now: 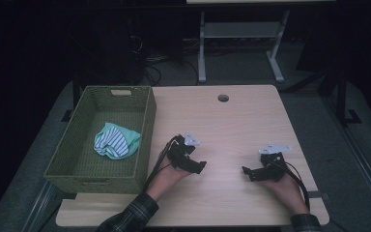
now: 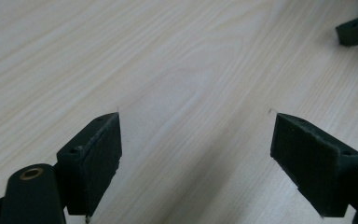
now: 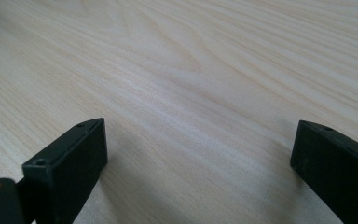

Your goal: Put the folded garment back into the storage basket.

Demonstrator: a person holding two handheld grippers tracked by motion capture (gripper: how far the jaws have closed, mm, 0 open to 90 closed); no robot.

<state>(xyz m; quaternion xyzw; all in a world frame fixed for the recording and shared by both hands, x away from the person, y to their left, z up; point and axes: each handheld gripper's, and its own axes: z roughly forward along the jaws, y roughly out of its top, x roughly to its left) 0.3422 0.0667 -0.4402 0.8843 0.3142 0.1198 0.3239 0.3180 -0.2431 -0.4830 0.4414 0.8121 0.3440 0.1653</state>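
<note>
Spanning most of the high view, a pale wood-grain worktop is seen, with a small round hole set near its far edge. At the worktop's left side a green woven basket is placed, its long side running along the worktop's edge. Inside the basket, toward its near right part, a crumpled cloth in mint green with dark-striped white panels is found, lying on the basket floor and well apart from both claws.

Two forearms are brought in from the bottom edge, the left one covered by a plaid sleeve. The left claw is held low over the bare wood just beside the basket's right wall, its jaws spread wide with nothing between them; the same wide gap over bare grain is shown in the left gripper view. The right claw is held near the worktop's right front, pointing toward the left one, its jaws likewise set wide apart and gripping nothing, as confirmed in the right gripper view.
</note>
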